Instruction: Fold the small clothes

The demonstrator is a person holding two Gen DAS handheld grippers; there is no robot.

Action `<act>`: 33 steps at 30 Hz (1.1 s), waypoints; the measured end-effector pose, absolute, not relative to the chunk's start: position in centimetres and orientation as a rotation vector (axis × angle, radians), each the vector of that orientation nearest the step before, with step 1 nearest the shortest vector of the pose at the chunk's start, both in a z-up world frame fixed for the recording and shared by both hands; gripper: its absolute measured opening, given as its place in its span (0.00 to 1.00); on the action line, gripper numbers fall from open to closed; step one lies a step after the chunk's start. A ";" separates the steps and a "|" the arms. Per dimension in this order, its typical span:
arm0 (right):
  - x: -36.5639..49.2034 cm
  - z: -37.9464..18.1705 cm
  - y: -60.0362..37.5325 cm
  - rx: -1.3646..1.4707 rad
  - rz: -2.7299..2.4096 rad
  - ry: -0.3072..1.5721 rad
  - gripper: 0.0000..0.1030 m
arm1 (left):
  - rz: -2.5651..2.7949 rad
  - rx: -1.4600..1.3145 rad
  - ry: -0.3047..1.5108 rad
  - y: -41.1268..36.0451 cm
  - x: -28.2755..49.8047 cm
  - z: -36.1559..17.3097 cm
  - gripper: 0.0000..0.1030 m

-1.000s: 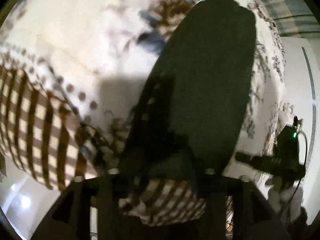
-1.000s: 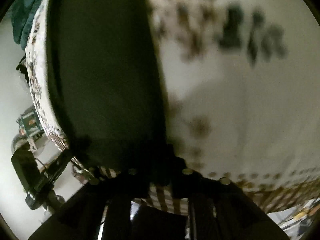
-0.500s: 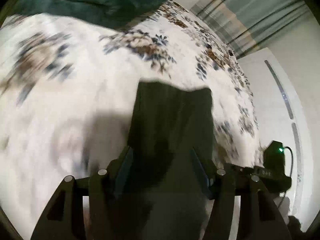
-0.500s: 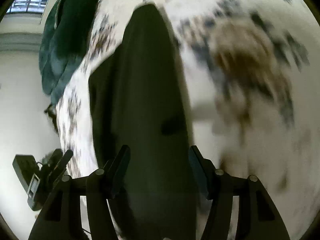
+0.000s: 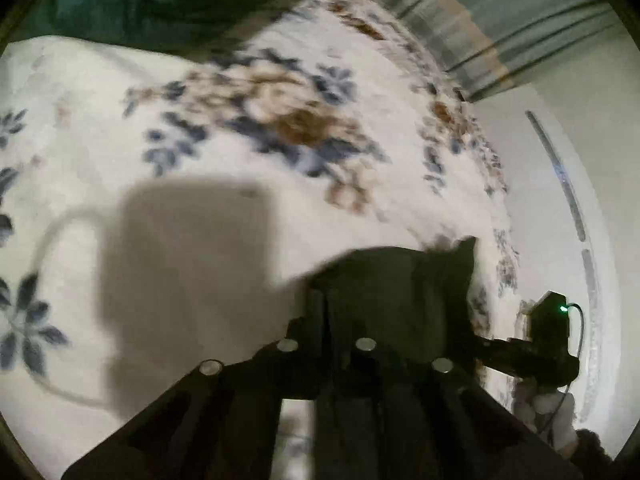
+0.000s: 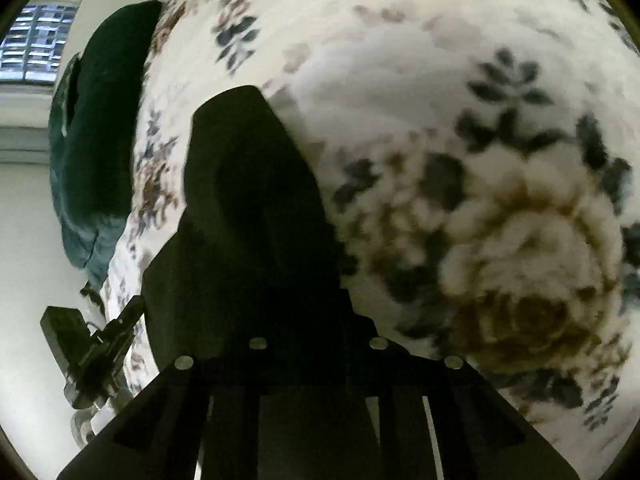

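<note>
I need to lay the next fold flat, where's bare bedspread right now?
Bare bedspread lies between the dark garment and the green blanket; in the right wrist view, everything beyond the garment. Crowded at both grippers, left gripper and right gripper, pinching the garment.

Your left hand-held gripper (image 5: 326, 312): matte black, angular body, flat fingers; four round silver screws (image 5: 366, 344) in an arc across the front. Your right hand-held gripper (image 6: 304, 312): same black build, four matching silver screws (image 6: 258, 343). Seen from your left camera, its rear box shows a green light (image 5: 563, 308) and a thin black cable (image 5: 578, 344).
</note>
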State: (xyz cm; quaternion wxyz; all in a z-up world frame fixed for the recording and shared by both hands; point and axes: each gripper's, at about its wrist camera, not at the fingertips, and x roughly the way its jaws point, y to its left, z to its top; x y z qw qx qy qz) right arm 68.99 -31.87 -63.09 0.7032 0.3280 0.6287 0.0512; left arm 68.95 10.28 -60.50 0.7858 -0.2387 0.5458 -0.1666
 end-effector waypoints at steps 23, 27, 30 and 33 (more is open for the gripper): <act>71.7 -62.2 -32.5 0.596 0.049 1.397 0.13 | -0.452 -0.428 1.228 7.7 70.7 -60.8 0.02; 71.1 -61.1 -32.1 0.584 0.051 1.464 0.32 | -0.454 -0.441 1.242 7.2 69.3 -58.9 0.36; 68.2 -59.3 -31.7 0.591 0.125 1.499 0.46 | -0.493 -0.428 1.199 6.7 66.0 -56.1 0.64; 63.3 -57.1 -31.0 0.549 0.185 1.527 0.49 | -0.520 -0.439 1.183 6.7 61.8 -53.9 0.64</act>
